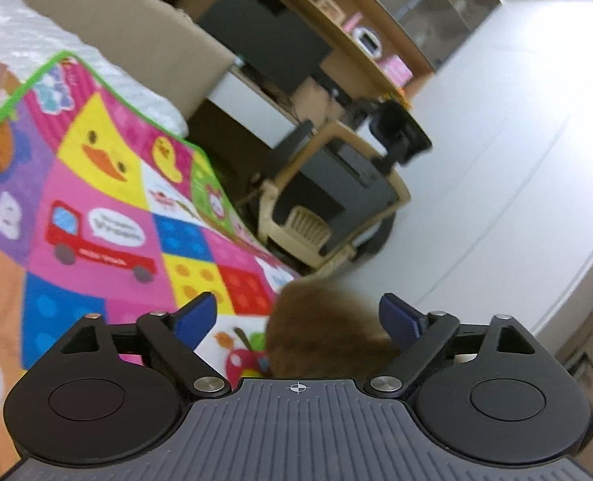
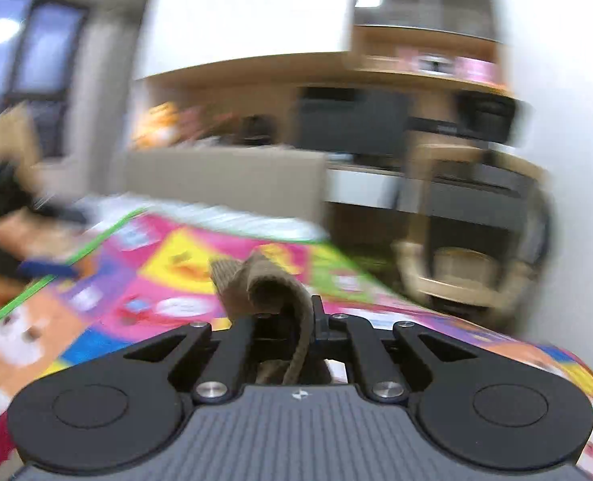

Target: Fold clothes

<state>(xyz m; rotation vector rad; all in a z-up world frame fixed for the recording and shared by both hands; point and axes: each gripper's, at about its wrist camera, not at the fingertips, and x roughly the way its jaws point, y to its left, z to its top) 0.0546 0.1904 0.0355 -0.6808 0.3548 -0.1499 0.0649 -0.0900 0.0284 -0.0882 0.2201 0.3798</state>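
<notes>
A ribbed tan garment (image 2: pixel 274 284) was clamped between the closed fingers of the right gripper (image 2: pixel 296 320), its folded edge curling up and forward past the tips. A fuzzy brown cloth (image 1: pixel 324 332) was seen between the spread blue fingers (image 1: pixel 198 314) of the left gripper (image 1: pixel 298 314), ungripped. A bright patchwork mat (image 1: pixel 108 184) lay beneath, and a beige chair (image 1: pixel 336 196) stood ahead.

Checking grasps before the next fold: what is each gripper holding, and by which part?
Right gripper is shut on the brown garment at a bunched ribbed edge. Left gripper is open, holding nothing.
</notes>
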